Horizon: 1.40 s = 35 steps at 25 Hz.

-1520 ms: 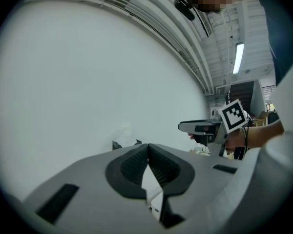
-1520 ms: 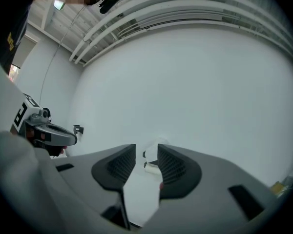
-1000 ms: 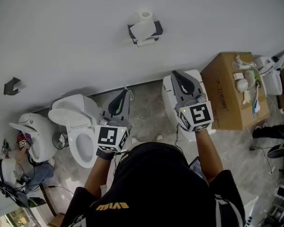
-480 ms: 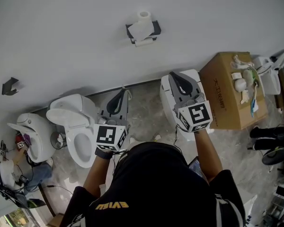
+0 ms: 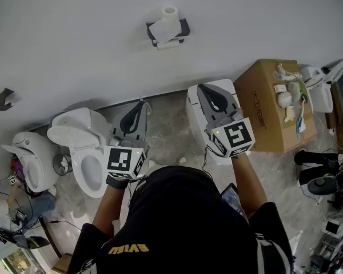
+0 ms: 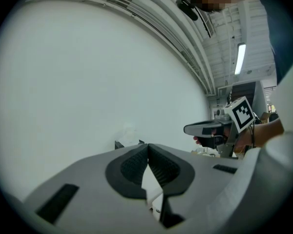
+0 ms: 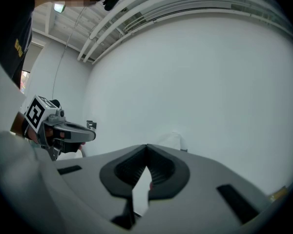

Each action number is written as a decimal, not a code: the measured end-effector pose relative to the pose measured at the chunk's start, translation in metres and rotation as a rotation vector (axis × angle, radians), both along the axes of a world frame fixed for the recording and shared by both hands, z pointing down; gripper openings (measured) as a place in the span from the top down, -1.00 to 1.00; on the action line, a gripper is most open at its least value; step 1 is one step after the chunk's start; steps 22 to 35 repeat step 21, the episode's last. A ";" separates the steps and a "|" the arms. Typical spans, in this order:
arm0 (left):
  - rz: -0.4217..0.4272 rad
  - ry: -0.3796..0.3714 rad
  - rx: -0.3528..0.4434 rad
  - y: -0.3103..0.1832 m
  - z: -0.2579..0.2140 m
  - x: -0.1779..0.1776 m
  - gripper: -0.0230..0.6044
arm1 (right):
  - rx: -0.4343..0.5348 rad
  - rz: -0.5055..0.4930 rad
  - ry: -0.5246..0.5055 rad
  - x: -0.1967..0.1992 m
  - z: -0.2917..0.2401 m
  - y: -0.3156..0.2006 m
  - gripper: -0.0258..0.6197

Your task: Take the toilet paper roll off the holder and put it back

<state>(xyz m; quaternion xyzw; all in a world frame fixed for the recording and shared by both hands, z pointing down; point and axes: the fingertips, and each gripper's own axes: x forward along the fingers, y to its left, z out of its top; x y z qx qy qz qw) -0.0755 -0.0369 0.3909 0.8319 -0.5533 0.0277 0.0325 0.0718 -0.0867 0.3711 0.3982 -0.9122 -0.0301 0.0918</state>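
Fingers (image 6: 133, 168) of left gripper (image 6: 148, 146): pressed tip to tip, gripping nothing. Same on right gripper (image 7: 146, 147): fingers together, empty. Both held side by side, apart, aimed at white wall (image 5: 74, 39). Roll (image 5: 169, 15) on black holder (image 5: 184, 27) fixed to wall, loose sheet hanging in front, well apart from both grippers and roughly between their lines of aim. On floor below: toilet (image 5: 83, 147) just left of left gripper, cardboard box (image 5: 268, 107) right of right gripper.
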 end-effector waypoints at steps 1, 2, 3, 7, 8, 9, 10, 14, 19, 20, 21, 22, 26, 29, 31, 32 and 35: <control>-0.003 0.004 0.001 0.000 0.000 0.001 0.89 | 0.001 -0.003 0.004 0.002 -0.002 0.001 0.94; -0.005 0.007 0.000 0.000 0.000 0.001 0.89 | 0.003 -0.004 0.006 0.003 -0.003 0.002 0.94; -0.005 0.009 -0.004 0.001 0.002 0.000 0.89 | 0.003 -0.005 0.005 0.003 -0.004 0.003 0.94; 0.007 0.016 -0.020 0.005 0.005 0.002 0.89 | -0.020 -0.032 0.007 0.001 -0.004 0.008 0.94; 0.009 0.019 -0.021 0.007 0.004 0.001 0.89 | -0.026 -0.043 0.021 0.000 -0.005 0.011 0.94; 0.010 0.024 -0.021 0.009 0.001 0.001 0.89 | -0.028 -0.051 0.040 0.001 -0.006 0.014 0.94; 0.012 0.029 -0.019 0.010 -0.001 0.001 0.89 | -0.026 -0.056 0.059 0.001 -0.008 0.016 0.94; 0.007 0.029 -0.025 0.014 0.003 -0.004 0.89 | 0.003 -0.073 0.083 -0.002 -0.017 0.015 0.94; 0.011 -0.002 -0.042 0.017 0.016 -0.007 0.89 | 0.002 -0.059 0.077 0.002 -0.015 0.014 0.94; 0.009 -0.007 -0.044 0.018 0.018 -0.006 0.89 | 0.002 -0.053 0.071 0.005 -0.015 0.013 0.94; 0.007 -0.012 -0.045 0.018 0.020 -0.006 0.89 | 0.002 -0.046 0.064 0.009 -0.016 0.013 0.94; 0.007 -0.012 -0.045 0.018 0.020 -0.006 0.89 | 0.002 -0.046 0.064 0.009 -0.016 0.013 0.94; 0.007 -0.012 -0.045 0.018 0.020 -0.006 0.89 | 0.002 -0.046 0.064 0.009 -0.016 0.013 0.94; 0.007 -0.012 -0.045 0.018 0.020 -0.006 0.89 | 0.002 -0.046 0.064 0.009 -0.016 0.013 0.94; 0.007 -0.012 -0.045 0.018 0.020 -0.006 0.89 | 0.002 -0.046 0.064 0.009 -0.016 0.013 0.94; 0.007 -0.012 -0.045 0.018 0.020 -0.006 0.89 | 0.002 -0.046 0.064 0.009 -0.016 0.013 0.94; 0.007 -0.012 -0.045 0.018 0.020 -0.006 0.89 | 0.002 -0.046 0.064 0.009 -0.016 0.013 0.94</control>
